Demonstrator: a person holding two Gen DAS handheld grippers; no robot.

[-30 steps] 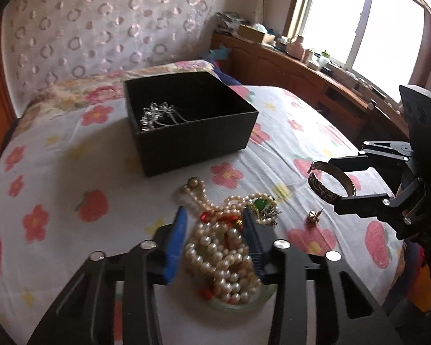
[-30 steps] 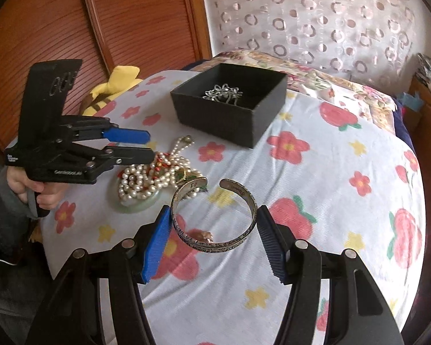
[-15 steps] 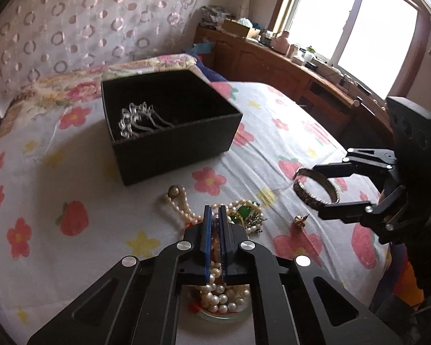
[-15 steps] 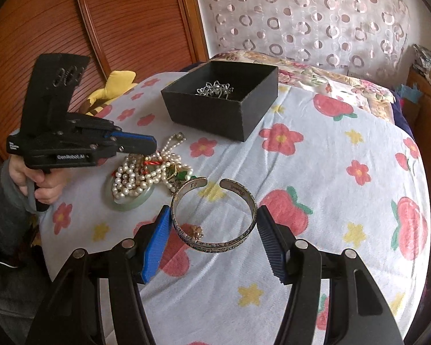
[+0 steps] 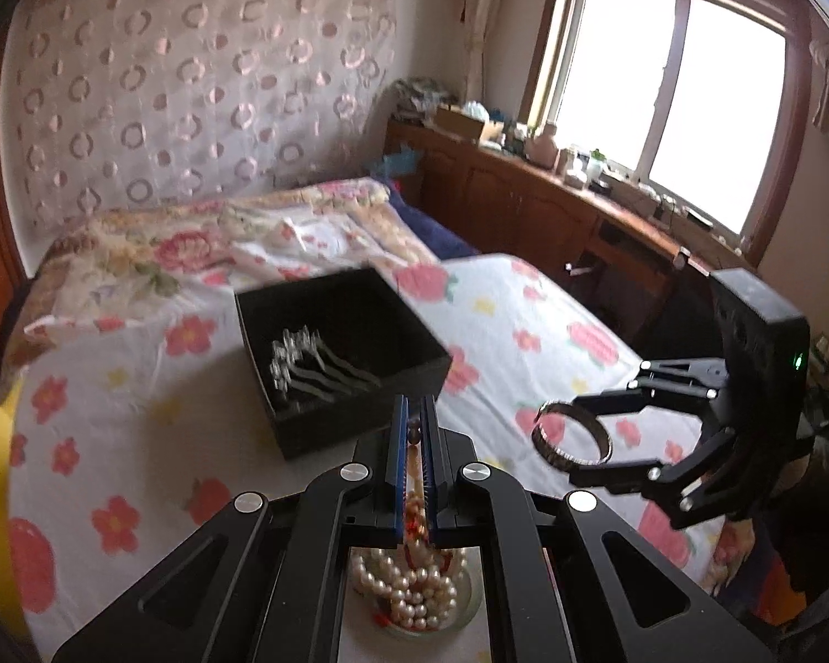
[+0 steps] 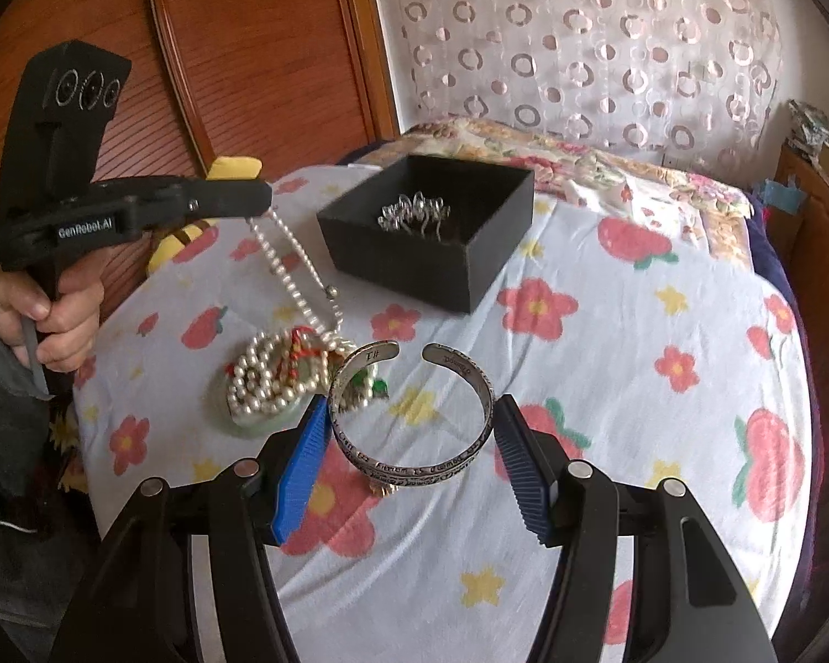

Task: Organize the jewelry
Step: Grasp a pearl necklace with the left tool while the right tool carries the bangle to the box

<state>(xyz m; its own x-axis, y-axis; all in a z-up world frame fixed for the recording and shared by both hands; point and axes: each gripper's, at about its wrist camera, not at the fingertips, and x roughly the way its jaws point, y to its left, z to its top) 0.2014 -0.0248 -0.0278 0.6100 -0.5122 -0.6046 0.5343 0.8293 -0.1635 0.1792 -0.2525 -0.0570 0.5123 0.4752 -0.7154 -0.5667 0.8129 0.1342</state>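
Observation:
My left gripper is shut on a pearl necklace and held above the flowered bedsheet. In the right wrist view a pearl strand hangs taut from the left gripper down to the heap of pearls, which lies on a pale green bangle. My right gripper is shut on a silver cuff bracelet and holds it clear of the sheet. From the left wrist view the right gripper and cuff are at the right. The black box holds a silver hair comb.
A green-stone piece lies beside the pearl heap, and a small gold earring lies under the cuff. A folded quilt lies behind the box. A yellow toy and a wooden wardrobe are at the left, a wooden cabinet under the window.
My left gripper closed on the pearls and then rose, drawing a strand up off the heap. The right gripper kept still with the cuff in it.

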